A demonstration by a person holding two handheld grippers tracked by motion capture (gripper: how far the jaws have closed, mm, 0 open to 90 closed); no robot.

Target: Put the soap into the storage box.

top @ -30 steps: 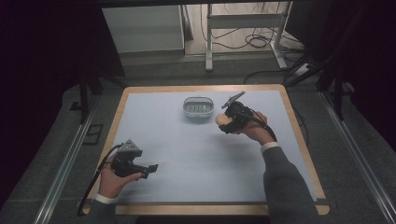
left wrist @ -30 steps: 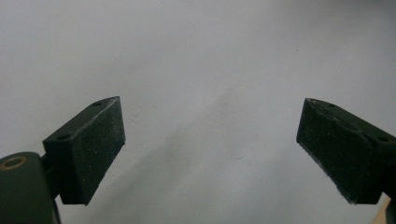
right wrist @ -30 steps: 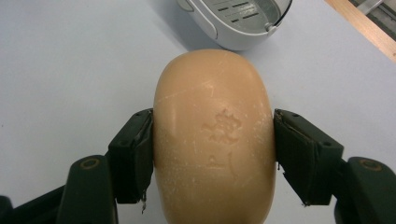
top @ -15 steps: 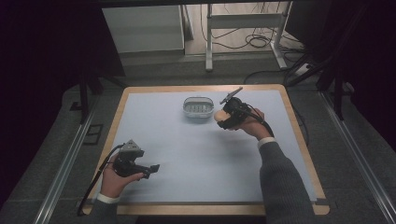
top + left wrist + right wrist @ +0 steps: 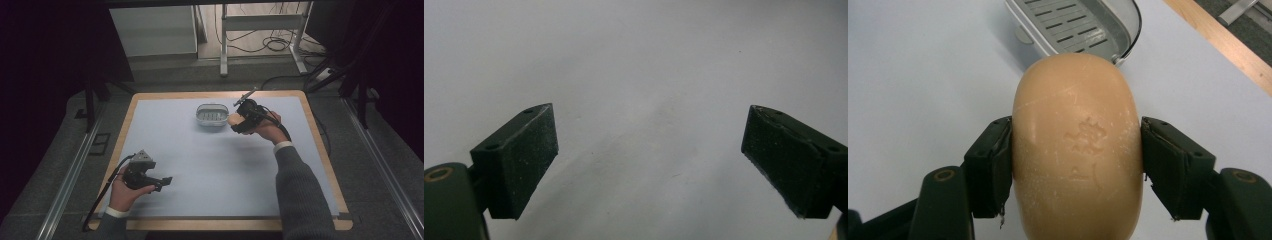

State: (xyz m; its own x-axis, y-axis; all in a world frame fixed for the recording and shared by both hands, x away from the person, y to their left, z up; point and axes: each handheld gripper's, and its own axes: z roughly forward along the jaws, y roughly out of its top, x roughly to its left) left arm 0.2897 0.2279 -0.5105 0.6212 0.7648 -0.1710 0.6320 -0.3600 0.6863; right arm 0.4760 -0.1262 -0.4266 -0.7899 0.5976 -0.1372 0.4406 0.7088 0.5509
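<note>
Right tool (image 5: pixel 1075 165) pinching soap bar (image 5: pixel 1077 150) just beside soap dish (image 5: pixel 1075 27), above table (image 5: pixel 210 165); centre it over the slots, lower flat, then release; left tool (image 5: pixel 649 165) spread, idle.

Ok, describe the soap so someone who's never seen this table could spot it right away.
On the pale blue table, look toward the far edge beside the grey slotted soap dish. The soap is clamped in the right tongs: a smooth, tan oval bar, the only warm-coloured thing there.
</note>
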